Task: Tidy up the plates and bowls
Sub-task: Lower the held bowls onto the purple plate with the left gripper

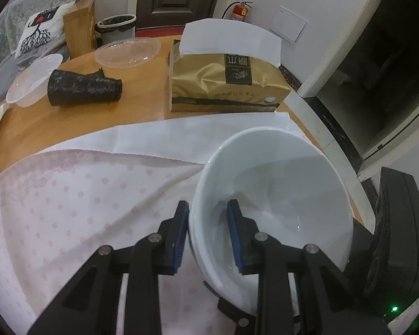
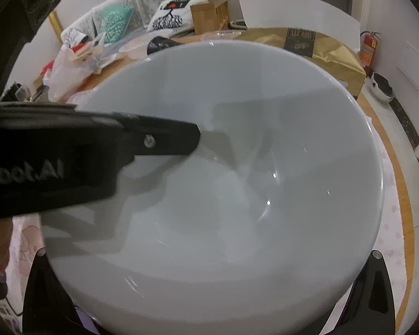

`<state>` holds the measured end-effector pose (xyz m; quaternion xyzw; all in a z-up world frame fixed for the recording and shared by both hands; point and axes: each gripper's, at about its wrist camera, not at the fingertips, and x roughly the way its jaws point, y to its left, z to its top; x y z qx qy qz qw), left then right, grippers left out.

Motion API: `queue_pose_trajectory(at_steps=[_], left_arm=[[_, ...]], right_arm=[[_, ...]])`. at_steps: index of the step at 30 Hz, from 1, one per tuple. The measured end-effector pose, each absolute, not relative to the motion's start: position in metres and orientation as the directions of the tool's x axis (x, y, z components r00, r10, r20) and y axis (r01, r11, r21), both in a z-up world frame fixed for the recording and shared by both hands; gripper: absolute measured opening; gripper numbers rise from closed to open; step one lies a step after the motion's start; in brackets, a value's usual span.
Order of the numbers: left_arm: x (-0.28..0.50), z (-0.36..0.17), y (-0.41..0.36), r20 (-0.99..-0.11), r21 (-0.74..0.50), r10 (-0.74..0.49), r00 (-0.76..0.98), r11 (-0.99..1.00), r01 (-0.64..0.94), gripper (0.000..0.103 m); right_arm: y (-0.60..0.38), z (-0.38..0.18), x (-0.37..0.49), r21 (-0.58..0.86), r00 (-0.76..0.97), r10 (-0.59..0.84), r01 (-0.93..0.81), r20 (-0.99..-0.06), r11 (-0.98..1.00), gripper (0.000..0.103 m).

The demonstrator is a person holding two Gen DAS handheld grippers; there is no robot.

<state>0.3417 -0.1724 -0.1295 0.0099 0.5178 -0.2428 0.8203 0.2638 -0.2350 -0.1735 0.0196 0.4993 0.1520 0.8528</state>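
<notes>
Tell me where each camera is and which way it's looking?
Left wrist: rides the left gripper, looking along its blue-padded fingers clamped across the rim of the glossy white ceramic bowl, towards the gold tissue pack.
Right wrist: sits on the right gripper, close above the bowl's inside; its fingertips are hidden.
Shared: bowl, tissue pack, left gripper.

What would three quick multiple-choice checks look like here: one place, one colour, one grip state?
1. The tissue pack lies where?
A. beyond the white bowl, on the wooden table
B. inside the bowl
C. on the floor

2. The left gripper pads are what colour?
A. red
B. blue
C. yellow

3. How does the left gripper meet the bowl?
A. apart from it
B. underneath it
C. straddling its wall

Key: 1 A, pack sits past the rim; 2 B, blue pads show; 3 C, one finger inside, one outside.
</notes>
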Motion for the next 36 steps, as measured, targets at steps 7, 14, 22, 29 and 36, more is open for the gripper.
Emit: queue_pose_trajectory(at_steps=[7, 14, 22, 29, 36], left_arm=[[0.337, -0.129, -0.173, -0.853, -0.227, -0.389, 0.348, 0.876, 0.425, 0.024], [0.329, -0.124, -0.177, -0.856, -0.199, -0.374, 0.356, 0.875, 0.441, 0.024], [0.323, -0.115, -0.177, -0.862, -0.165, -0.349, 0.368, 0.879, 0.446, 0.024], [0.323, -0.123, -0.167, -0.867, -0.175, -0.346, 0.360, 0.886, 0.430, 0.023], [0.331, -0.130, -0.161, -0.856, -0.225, -0.384, 0.345, 0.879, 0.419, 0.027]], right_arm=[[-0.233, -0.171, 0.256, 0.142, 0.487, 0.247, -0.241, -0.838, 0.960, 0.100], [-0.235, -0.164, 0.246, 0.116, 0.526, 0.232, -0.245, -0.818, 0.963, 0.100], [-0.235, -0.160, 0.242, 0.124, 0.528, 0.244, -0.252, -0.813, 0.960, 0.100], [-0.228, -0.163, 0.243, 0.104, 0.512, 0.241, -0.281, -0.825, 0.954, 0.101], [-0.227, -0.168, 0.249, 0.106, 0.488, 0.248, -0.300, -0.837, 0.948, 0.102]])
